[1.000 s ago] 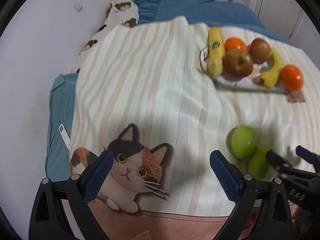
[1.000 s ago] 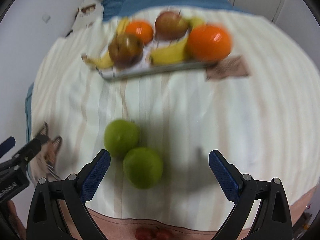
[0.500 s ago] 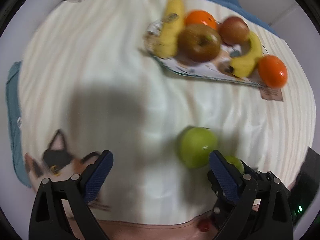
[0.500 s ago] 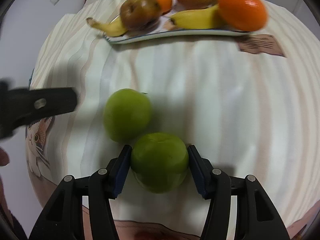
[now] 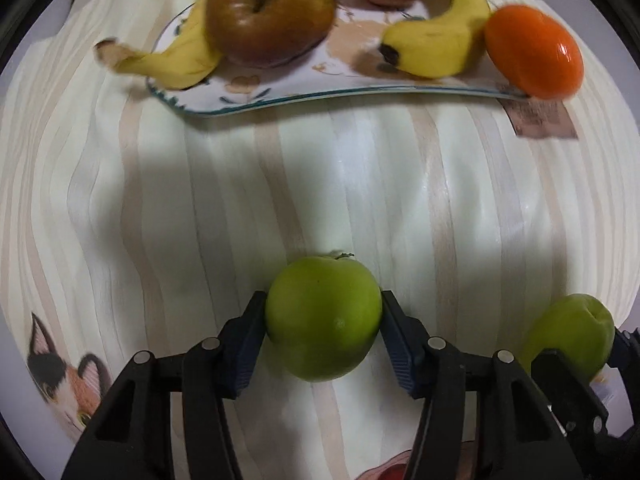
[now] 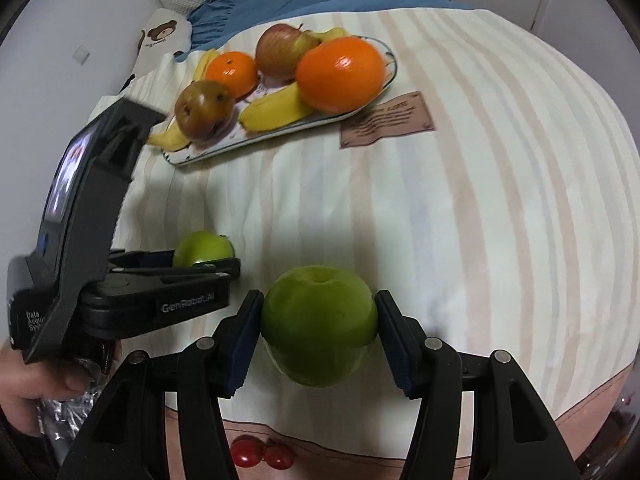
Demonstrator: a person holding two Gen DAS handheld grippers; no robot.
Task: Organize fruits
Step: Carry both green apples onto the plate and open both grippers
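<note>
Left gripper point(image 5: 323, 334) had just closed on one green apple point(image 5: 323, 318); right gripper point(image 6: 319, 334) clamped the other green apple point(image 6: 319, 324); both round, could slip out while carried to the crowded tray point(image 6: 208, 152) ahead.

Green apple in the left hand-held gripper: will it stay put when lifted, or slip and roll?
The green apple looks round and glossy, so it could rotate or slip. The left hand-held gripper, whose jaws have just been closing, presses it near its widest part, which probably helps. If dropped on the striped cloth, it would likely roll.
</note>
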